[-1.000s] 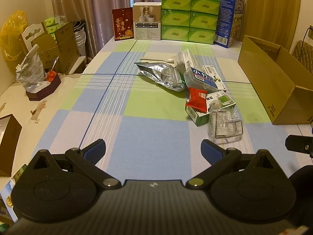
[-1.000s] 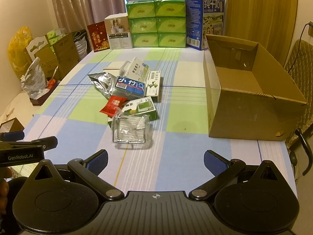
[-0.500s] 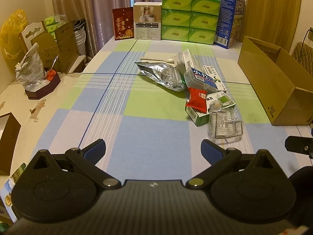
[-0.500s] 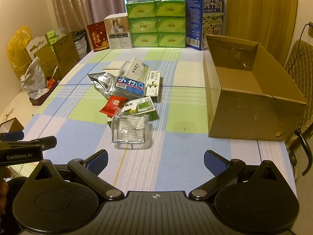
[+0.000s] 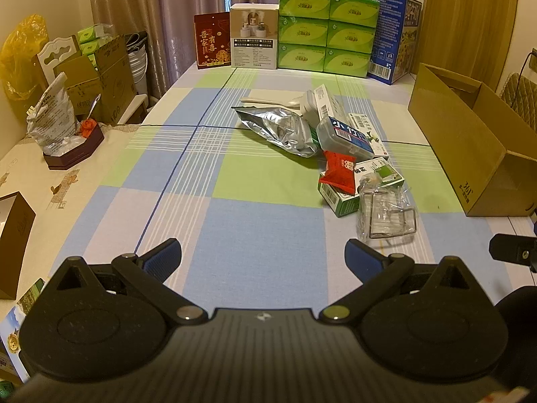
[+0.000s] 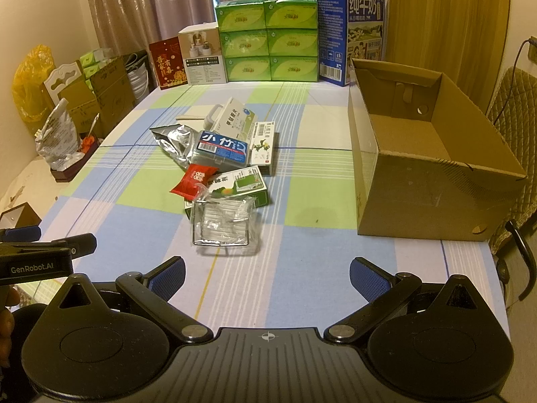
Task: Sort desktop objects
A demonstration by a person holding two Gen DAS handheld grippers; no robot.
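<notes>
Basically pre-pick: left gripper (image 5: 261, 255) & right gripper (image 6: 266, 275) both hover w/ jaws spread, empty. Clutter pile sits mid-table; clear bagged wire rack (image 6: 221, 223) lies nearest, cardboard box (image 6: 433, 164) to its right, apart. Next prob. needs the right gripper moved fwd onto the rack.

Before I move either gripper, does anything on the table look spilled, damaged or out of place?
Nothing spilled or broken. The oddity is the heap itself: the red packet lies tilted on the green box, the crumpled silver pouch is partly under the blue-labelled case, and the cardboard box holds nothing visible.
</notes>
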